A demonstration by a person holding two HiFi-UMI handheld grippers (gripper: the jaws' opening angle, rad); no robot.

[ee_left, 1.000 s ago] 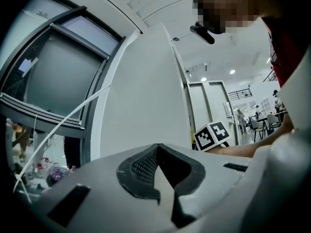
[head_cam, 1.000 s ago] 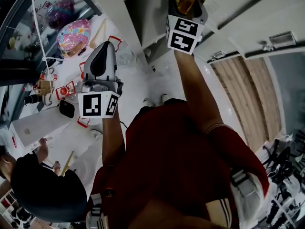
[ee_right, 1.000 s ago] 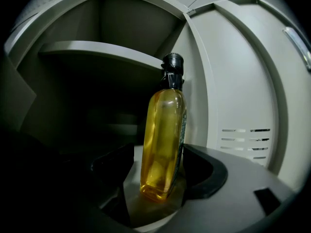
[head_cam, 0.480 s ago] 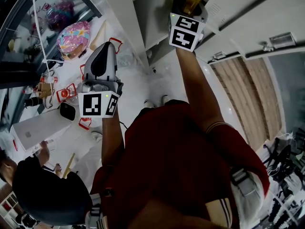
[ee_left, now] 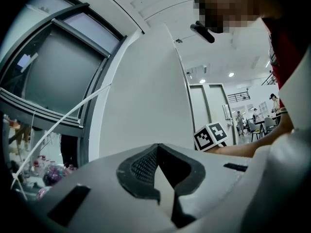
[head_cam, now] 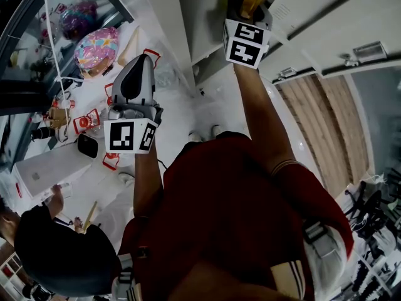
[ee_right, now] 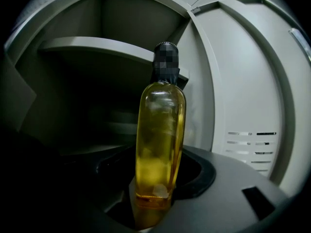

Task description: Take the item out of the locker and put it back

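Right hand-held gripper [ee_right: 154, 191] mid-closure round bottle [ee_right: 160, 130]

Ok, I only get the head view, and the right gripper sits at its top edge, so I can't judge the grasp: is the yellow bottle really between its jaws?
Observer: Yes. The bottle stands upright between the jaws of the right gripper, which have just been closing and seem to press its lower part.
Operator: What's behind it?
Observer: The open locker; a shelf runs behind the bottle's cap.
Operator: And the other one?
Observer: The left gripper has its jaws together, nothing between them.
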